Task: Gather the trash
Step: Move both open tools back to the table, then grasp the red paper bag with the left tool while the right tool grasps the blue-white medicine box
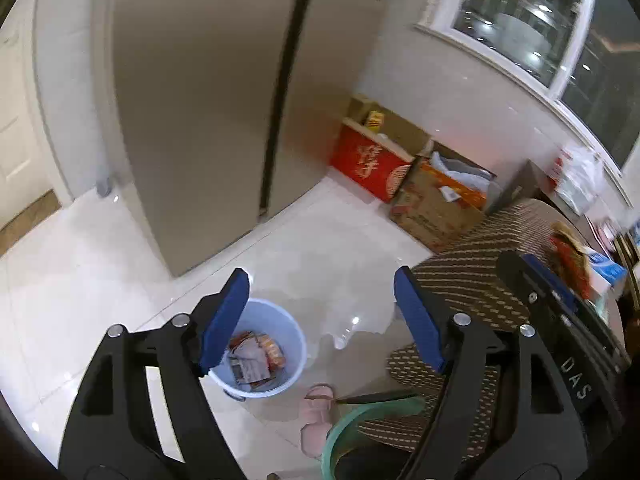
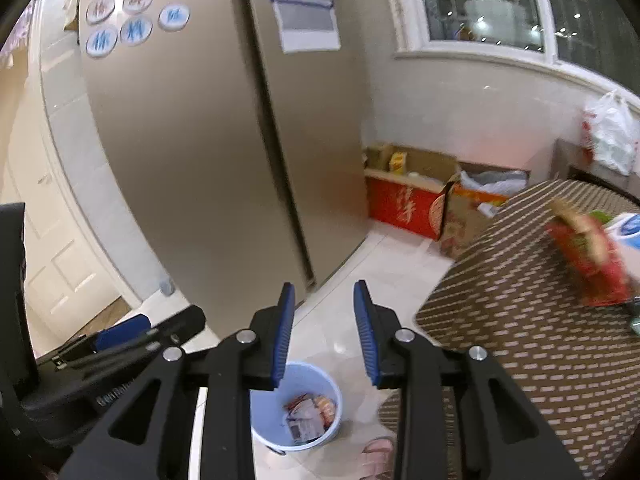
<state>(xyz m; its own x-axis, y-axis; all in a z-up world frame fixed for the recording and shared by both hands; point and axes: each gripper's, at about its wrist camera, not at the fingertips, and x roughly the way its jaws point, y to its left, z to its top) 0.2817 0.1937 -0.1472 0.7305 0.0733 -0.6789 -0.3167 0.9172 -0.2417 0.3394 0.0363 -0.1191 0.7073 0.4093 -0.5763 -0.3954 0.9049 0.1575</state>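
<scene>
Hanging above the tiled floor [image 1: 100, 280], both grippers tilted downward. Left gripper [image 1: 320, 316] standing with its fingers [image 1: 224, 320] spread wide, nothing between the blue pads. Right gripper [image 2: 324, 332] showing a narrower gap, fingers [image 2: 284, 332] parted and gripping nothing.

Sitting on the floor below both grippers: a pale blue trash bin [image 1: 296, 344], upright and uncovered, holding crumpled wrappers [image 1: 256, 358] in red, orange and white at its bottom. Appearing in the right wrist view too, bin [image 2: 334, 400] and wrappers [image 2: 310, 416] framed just under the fingertips.

Lying just beside the bin, a pair of pink slippers [image 1: 318, 412]. Standing to the right, a desk [image 2: 540, 340] draped in a brown patterned cloth, carrying a red snack bag [image 2: 588, 264], blurred, next to a white and blue package [image 2: 630, 240] near the frame's edge.

Rising behind the bin, a tall beige refrigerator [image 2: 192, 160] with round magnets [image 2: 132, 12] on its door. Leaning against the wall beyond, a red carton [image 1: 370, 166] and open cardboard boxes [image 1: 436, 200].
</scene>
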